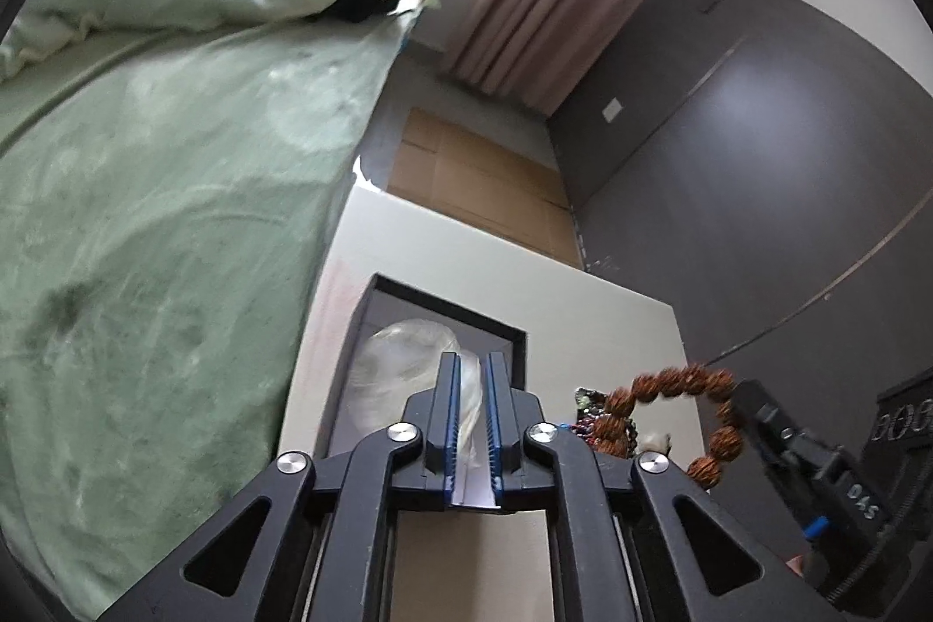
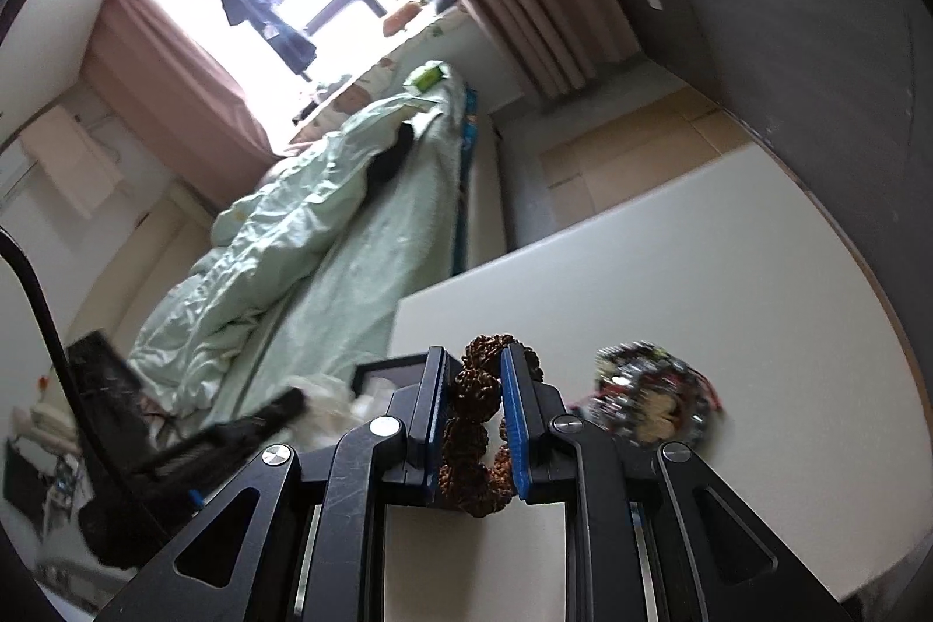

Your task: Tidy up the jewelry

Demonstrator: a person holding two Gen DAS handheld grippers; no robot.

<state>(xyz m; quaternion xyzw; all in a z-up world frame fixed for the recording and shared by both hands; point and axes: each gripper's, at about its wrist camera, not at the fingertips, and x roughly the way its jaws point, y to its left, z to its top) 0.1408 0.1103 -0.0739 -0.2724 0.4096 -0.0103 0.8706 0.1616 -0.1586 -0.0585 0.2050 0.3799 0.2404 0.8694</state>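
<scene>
The right gripper (image 2: 473, 421) is pinching a brown bead bracelet (image 2: 469, 438), lifted clear above the table (image 2: 729, 272). The left gripper (image 1: 471, 418) is standing slightly apart around a clear plastic bag (image 1: 402, 359) — whether the pads are pressing it, I cannot tell — over the black box (image 1: 513, 330) near the table's left edge. A jewelry pile (image 2: 650, 397) is lying mid-table. The beads are knobbly — they could roll out and drop. Only digits on the right gripper's body are showing, too blurred to trust.

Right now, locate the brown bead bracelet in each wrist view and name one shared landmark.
Left wrist view: brown bead bracelet at lower right, lifted above the white table.
Right wrist view: bottom centre, clamped in the right gripper jaws.
Shared landmark: the green bedspread, upper left in both.
</scene>
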